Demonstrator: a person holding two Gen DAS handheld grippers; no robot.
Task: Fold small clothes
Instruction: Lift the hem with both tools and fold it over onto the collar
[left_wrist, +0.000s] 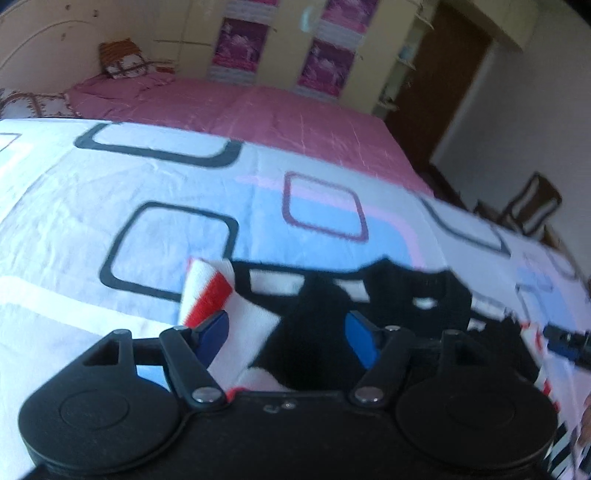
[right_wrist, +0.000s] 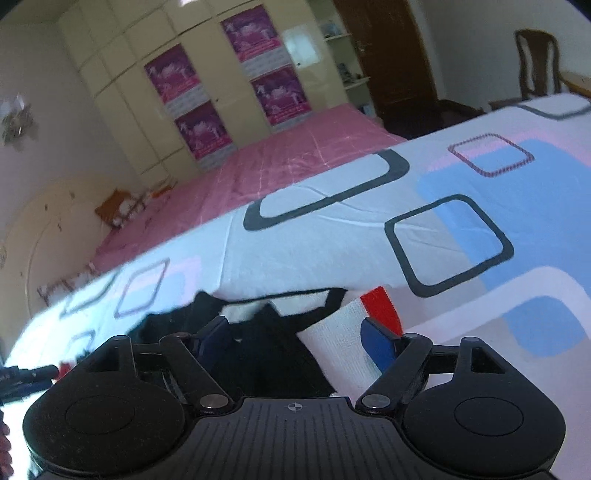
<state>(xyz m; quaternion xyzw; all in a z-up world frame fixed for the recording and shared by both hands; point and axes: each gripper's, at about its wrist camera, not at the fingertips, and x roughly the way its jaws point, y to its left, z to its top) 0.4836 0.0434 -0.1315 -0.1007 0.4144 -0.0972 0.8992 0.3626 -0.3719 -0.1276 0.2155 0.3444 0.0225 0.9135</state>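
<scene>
A small white, black and red garment (left_wrist: 258, 317) lies on a white sheet with blue patches and dark square outlines (left_wrist: 110, 192). Its red-striped sleeve (left_wrist: 210, 291) points left. My left gripper (left_wrist: 288, 332) is open just above the garment, its blue fingertips (left_wrist: 360, 338) apart with cloth showing between them. In the right wrist view the same garment (right_wrist: 280, 343) lies below my right gripper (right_wrist: 295, 336), which is open too, with the red cuff (right_wrist: 382, 306) by its right fingertip (right_wrist: 376, 343). Neither gripper holds anything.
A pink bedspread (left_wrist: 258, 110) lies beyond the sheet, with pillows (left_wrist: 123, 62) at its head. A cream wardrobe with pink posters (right_wrist: 207, 92) stands behind. A wooden chair (right_wrist: 535, 62) and a dark door (right_wrist: 388, 55) are at the right. The other gripper's tip (left_wrist: 565, 339) shows at the right edge.
</scene>
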